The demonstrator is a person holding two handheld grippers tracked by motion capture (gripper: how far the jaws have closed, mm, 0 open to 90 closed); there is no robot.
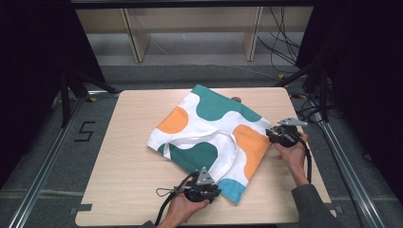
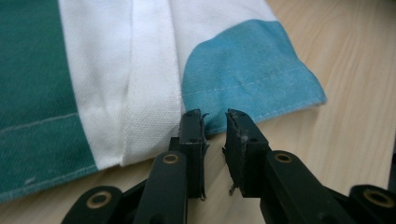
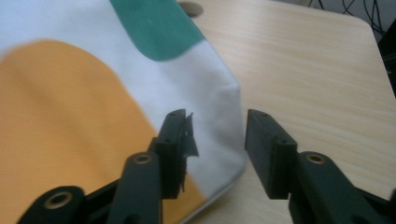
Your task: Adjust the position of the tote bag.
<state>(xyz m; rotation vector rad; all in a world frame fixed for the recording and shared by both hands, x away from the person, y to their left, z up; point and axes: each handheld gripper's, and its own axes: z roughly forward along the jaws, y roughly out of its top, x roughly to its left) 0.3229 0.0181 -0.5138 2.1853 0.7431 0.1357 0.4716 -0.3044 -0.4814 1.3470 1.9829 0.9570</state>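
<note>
A white tote bag (image 1: 215, 124) with green, orange and blue patches lies flat and askew on the wooden table (image 1: 128, 161). Its white strap (image 1: 227, 142) loops across the front. My left gripper (image 1: 213, 191) is at the bag's near hem, beside the blue corner (image 2: 243, 70) and the strap's sewn end (image 2: 152, 79). The left gripper (image 2: 215, 117) is open by a narrow gap, its tips just over the hem. My right gripper (image 1: 274, 134) is at the bag's right corner. In the right gripper view this gripper (image 3: 212, 119) stands open, with the white corner fabric (image 3: 215, 93) between its jaws.
A small dark hole (image 1: 235, 99) in the tabletop shows by the bag's far edge. Bare wood lies left of the bag and along the front edge. Wooden shelving (image 1: 190, 28) and loose cables (image 1: 280, 42) stand beyond the table, with metal rails (image 1: 47, 156) at the sides.
</note>
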